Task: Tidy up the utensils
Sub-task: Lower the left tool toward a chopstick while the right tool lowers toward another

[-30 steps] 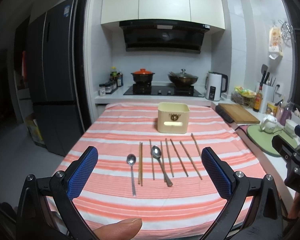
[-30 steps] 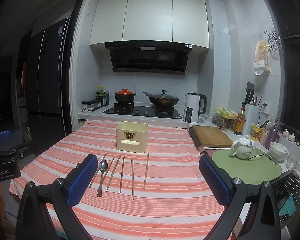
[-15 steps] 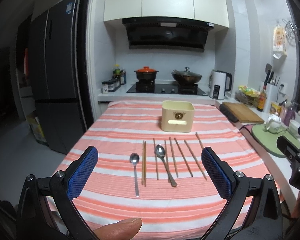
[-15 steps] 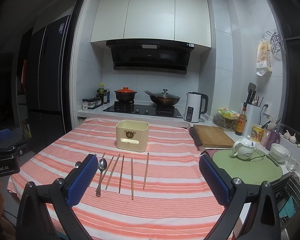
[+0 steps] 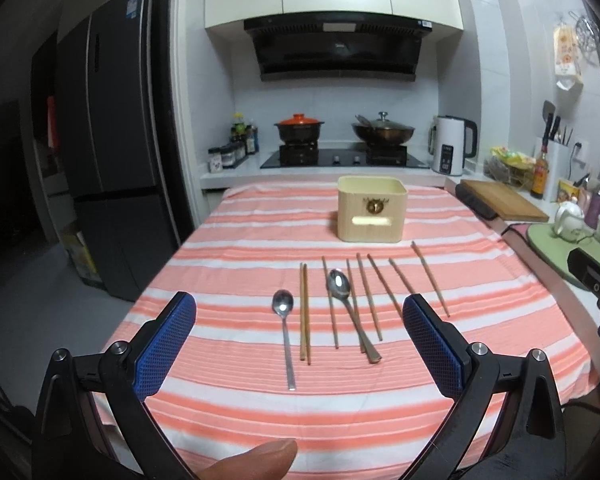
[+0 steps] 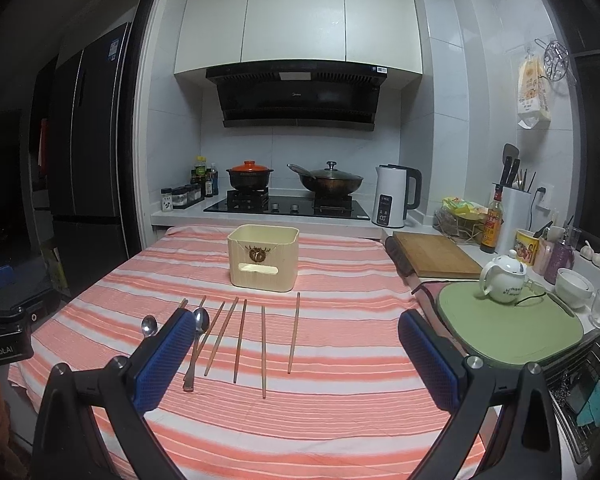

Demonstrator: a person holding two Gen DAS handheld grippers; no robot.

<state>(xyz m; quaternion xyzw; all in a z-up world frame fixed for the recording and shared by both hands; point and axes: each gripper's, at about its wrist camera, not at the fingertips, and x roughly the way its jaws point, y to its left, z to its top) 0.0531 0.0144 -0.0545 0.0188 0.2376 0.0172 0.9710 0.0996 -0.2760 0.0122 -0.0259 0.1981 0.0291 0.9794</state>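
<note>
The left gripper [image 5: 299, 330] hangs above the near edge of the table with its blue-padded fingers [image 5: 165, 344] spread wide and nothing between them; a fingertip [image 5: 256, 458] of the person shows at the bottom of the left wrist view. The right gripper [image 6: 292, 350] is likewise spread wide and empty, held over the table's near right part.

Beyond them, on the pink-and-white striped tablecloth [image 5: 228, 264], the utensils lie in a loose row, handles pointing toward the grippers. There are two metal spoons: a smaller spoon [image 5: 286, 336] at the left end, lying apart from the rest, and a larger spoon [image 5: 350, 312] whose handle crosses a chopstick. Eight thin brown wooden chopsticks [image 5: 305, 312] can be counted: two touching side by side just right of the smaller spoon, the other six spaced singly and fanning out to the right, the outermost chopstick [image 6: 294, 332] a little farther back.

Behind the row stands one cream-coloured bin [image 5: 372, 208], open-topped, upright, with a slot handle and a small emblem on its front, well apart from the utensils.
</note>
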